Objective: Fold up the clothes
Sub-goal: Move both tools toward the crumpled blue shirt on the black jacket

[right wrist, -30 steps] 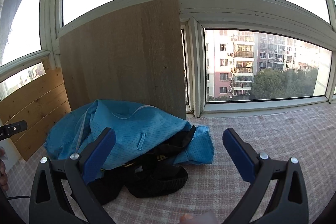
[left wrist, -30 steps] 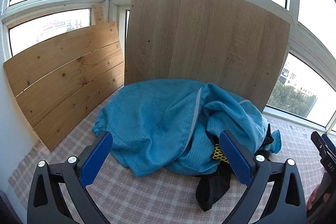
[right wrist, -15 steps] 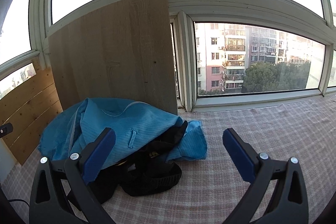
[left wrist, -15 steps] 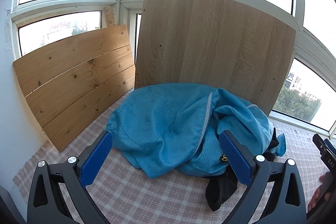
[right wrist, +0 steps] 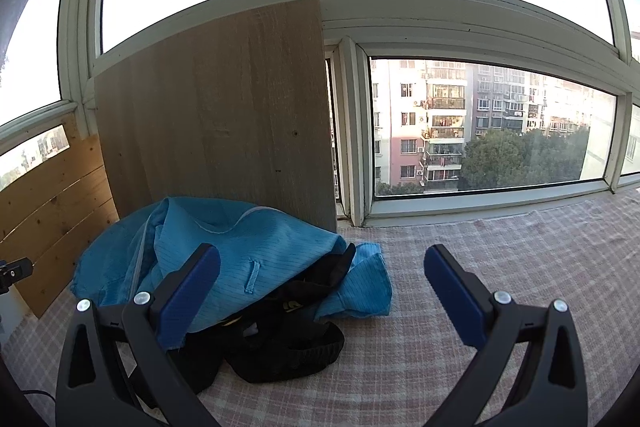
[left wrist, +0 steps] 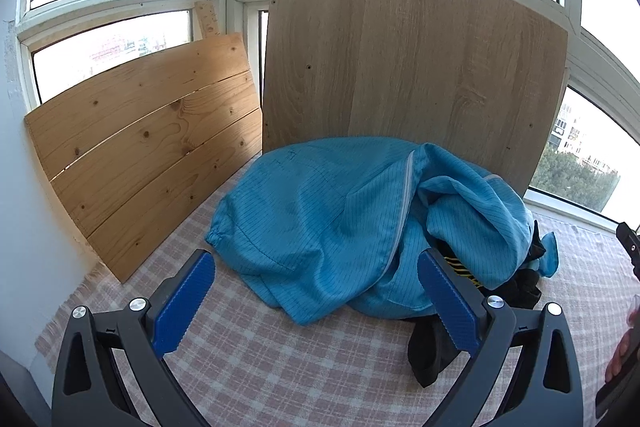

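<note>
Two claws are showing, the left claw and the right claw, each carrying two blue pads. Two garments are lying heaped together: one blue garment and one black garment. Two wooden boards are leaning at the windows: one slatted board, one plain board.

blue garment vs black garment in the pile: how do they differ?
The blue garment is large, pinstriped and lies on top; the black garment is smaller, dark and mostly buried under it, poking out at the near edge. The blue one has a pale zipper strip; the black one shows yellow markings. Both are crumpled and unfolded.
</note>
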A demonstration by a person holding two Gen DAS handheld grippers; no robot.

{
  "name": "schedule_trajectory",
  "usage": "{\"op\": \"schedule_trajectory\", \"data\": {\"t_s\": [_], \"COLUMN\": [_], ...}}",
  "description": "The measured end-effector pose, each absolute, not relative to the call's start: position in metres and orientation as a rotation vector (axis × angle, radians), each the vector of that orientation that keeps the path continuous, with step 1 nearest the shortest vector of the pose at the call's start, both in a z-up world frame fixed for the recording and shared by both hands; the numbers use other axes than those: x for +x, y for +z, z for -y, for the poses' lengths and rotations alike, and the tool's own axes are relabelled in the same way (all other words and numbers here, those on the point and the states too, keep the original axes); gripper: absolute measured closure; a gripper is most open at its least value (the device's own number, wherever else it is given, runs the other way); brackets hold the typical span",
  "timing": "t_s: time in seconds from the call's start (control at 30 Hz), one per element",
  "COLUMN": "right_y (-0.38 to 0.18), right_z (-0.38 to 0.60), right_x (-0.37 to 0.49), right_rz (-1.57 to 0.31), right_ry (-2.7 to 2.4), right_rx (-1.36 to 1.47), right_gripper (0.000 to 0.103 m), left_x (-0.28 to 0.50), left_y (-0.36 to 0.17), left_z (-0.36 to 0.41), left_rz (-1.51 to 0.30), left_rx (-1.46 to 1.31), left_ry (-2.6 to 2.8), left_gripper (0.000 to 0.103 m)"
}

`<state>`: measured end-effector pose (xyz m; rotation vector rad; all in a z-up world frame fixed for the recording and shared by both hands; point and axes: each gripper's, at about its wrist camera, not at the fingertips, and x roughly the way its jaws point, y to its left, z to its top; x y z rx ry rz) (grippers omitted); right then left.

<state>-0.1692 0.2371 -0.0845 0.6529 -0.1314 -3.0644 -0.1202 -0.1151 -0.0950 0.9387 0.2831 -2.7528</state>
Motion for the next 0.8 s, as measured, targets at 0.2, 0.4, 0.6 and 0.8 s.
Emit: {"op": "schedule_trajectory", "data": {"t_s": [0.2,0.4,0.6,0.8], "right_y": [-0.096,-0.114,-0.117,-0.127], "right_z": [-0.232,-0.221,-0.173,-0.101], "right_x": [-0.188,-0.237,-0.251,-0.253], "right_rz": [0.048,0.049,-0.017,-0.419], "right_ry": [-2.987,-2.826,-2.667,-2.605], "right_rx": [0.725,0.956,0.986,0.913], "right_gripper": [0.0,0.0,0.0,0.0], "left_x": [-0.12,-0.12,-0.117,-0.111], "left_y": [-0.092,-0.087,-0.08,-0.082], "left_z": [0.12,0.11,0.12,0.154], "left_rz": [-0.324,-0.19,-0.085,-0.088], "left_rx": [0.941,0.922,0.894,0.891], "left_ry": [-2.8,-2.824,-2.811,-2.738], "left_gripper": [0.001,0.001,0.001,0.001]}}
